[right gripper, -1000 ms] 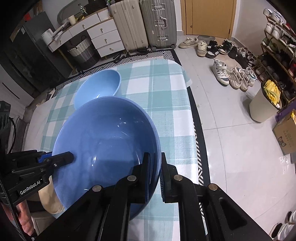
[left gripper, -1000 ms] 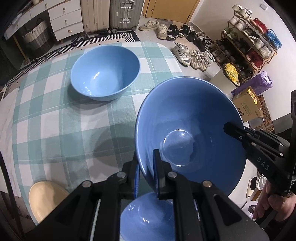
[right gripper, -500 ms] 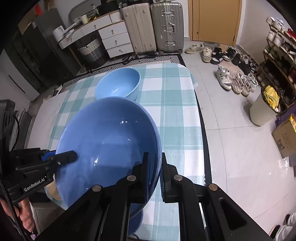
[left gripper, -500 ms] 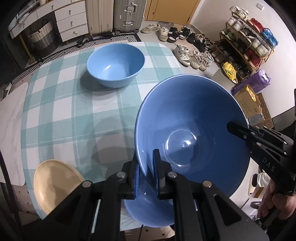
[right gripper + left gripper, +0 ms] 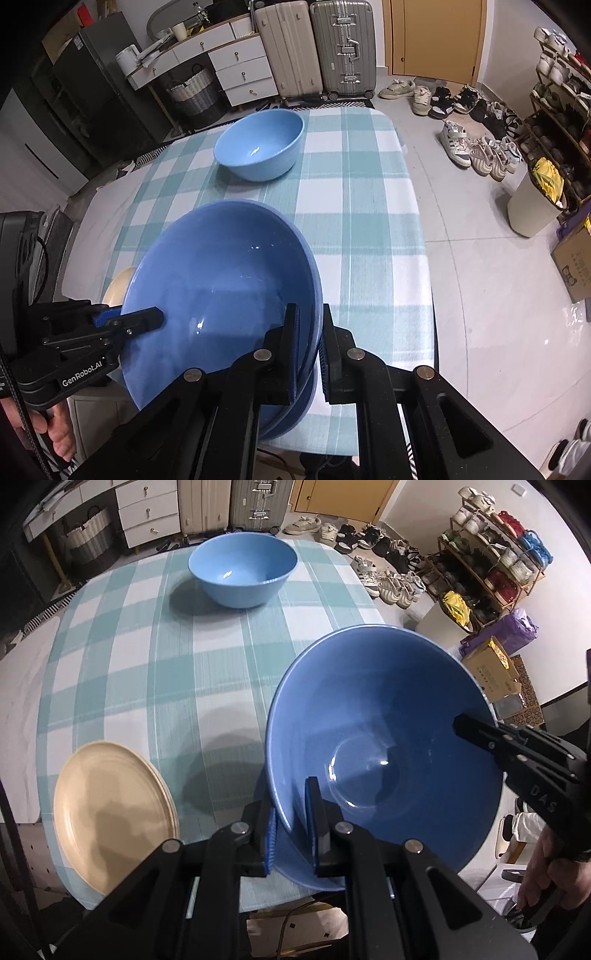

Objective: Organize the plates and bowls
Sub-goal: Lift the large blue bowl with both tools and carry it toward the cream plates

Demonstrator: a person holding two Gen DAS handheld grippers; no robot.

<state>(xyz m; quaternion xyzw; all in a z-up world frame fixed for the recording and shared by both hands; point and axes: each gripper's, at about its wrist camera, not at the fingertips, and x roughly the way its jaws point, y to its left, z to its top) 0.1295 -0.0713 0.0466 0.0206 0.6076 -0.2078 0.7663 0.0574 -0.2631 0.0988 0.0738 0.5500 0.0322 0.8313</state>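
Note:
A large dark blue bowl (image 5: pixel 380 738) (image 5: pixel 221 288) hangs tilted above the near edge of the checked table (image 5: pixel 147 664), held on both sides. My left gripper (image 5: pixel 291 823) is shut on its near rim, one pad inside and one outside. My right gripper (image 5: pixel 308 347) is shut on the opposite rim, and its tip shows in the left wrist view. A lighter blue bowl (image 5: pixel 242 568) (image 5: pixel 258 147) stands upright at the far end of the table. Cream plates (image 5: pixel 110 812) (image 5: pixel 120 284) lie stacked at the near left corner, partly hidden behind the held bowl in the right wrist view.
A teal and white cloth covers the table. Shoes and a shoe rack (image 5: pixel 491 554) line the floor to the right, with a bin (image 5: pixel 535 206) and a cardboard box (image 5: pixel 491 668). Suitcases (image 5: pixel 314 48) and a white dresser (image 5: pixel 243 74) stand beyond the far end.
Both grippers have carried the dark blue bowl back toward the near edge of the table. The light blue bowl now sits farther off, and the cream plates have come fully into view.

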